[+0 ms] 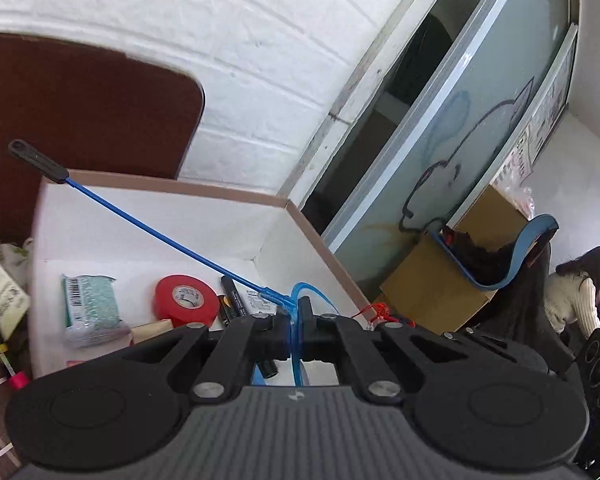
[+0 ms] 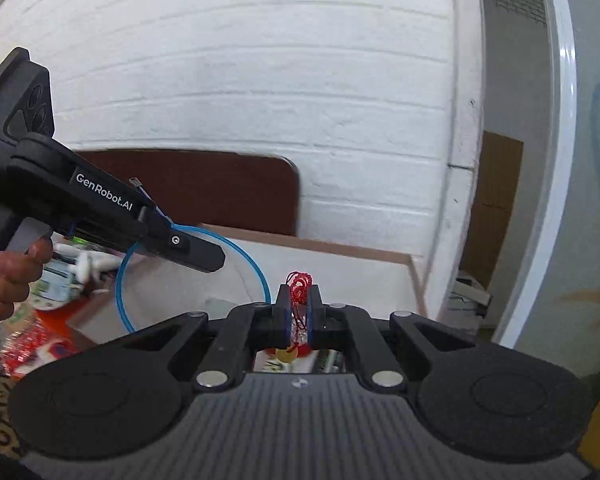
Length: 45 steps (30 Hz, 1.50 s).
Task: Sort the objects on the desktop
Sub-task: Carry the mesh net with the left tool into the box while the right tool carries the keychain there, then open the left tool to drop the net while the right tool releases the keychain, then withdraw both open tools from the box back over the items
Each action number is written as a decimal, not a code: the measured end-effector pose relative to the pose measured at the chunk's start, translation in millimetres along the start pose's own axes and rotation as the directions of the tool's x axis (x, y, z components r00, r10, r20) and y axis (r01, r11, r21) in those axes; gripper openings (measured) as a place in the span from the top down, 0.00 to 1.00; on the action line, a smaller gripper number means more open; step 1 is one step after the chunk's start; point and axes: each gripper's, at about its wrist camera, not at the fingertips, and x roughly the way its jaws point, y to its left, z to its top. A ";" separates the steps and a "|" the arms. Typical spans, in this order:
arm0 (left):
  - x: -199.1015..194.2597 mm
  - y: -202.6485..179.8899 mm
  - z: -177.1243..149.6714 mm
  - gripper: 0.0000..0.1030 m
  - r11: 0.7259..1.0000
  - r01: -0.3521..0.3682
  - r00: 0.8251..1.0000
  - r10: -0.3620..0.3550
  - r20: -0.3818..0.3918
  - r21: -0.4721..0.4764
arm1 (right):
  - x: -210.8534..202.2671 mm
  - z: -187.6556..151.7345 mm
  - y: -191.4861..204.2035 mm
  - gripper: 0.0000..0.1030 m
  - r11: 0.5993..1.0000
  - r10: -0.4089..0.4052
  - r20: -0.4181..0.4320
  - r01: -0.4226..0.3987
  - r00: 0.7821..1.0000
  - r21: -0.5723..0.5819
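Observation:
In the left wrist view my left gripper (image 1: 296,308) is shut on a blue cable (image 1: 160,232). The cable runs up and left to a black end piece (image 1: 36,160). Below it is a white box with a brown rim (image 1: 180,188), holding a red tape roll (image 1: 186,300), a green packet (image 1: 92,300) and a black marker (image 1: 232,296). In the right wrist view my right gripper (image 2: 298,296) is shut on a red string charm (image 2: 298,280), and a gold disc (image 2: 286,356) hangs under it. To its left, the left gripper (image 2: 204,256) carries the cable loop (image 2: 256,268) over the box (image 2: 340,252).
A white brick wall and a dark brown board (image 1: 80,112) stand behind the box. Cluttered packets (image 1: 0,292) lie left of it. A glass door (image 1: 480,140), cardboard boxes (image 1: 440,280) and a seated person (image 1: 576,300) are to the right. A hand (image 2: 8,276) holds the left gripper.

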 end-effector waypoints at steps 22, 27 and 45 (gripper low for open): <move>53.2 30.8 -0.4 0.06 0.989 -0.110 0.987 0.096 -0.129 -0.102 | 36.4 -23.5 -9.7 0.39 0.999 -0.044 -0.109 0.040 0.993 -0.037; 44.2 24.6 1.1 0.06 0.989 -0.106 0.987 0.092 -0.130 -0.106 | 19.3 -18.9 1.0 0.15 0.991 -0.096 -0.032 0.092 0.995 -0.102; -75.8 -20.3 -59.1 0.06 0.979 -0.109 0.993 0.115 0.021 -0.171 | -64.4 -9.1 66.9 0.08 0.989 -0.009 0.046 0.016 0.999 -0.147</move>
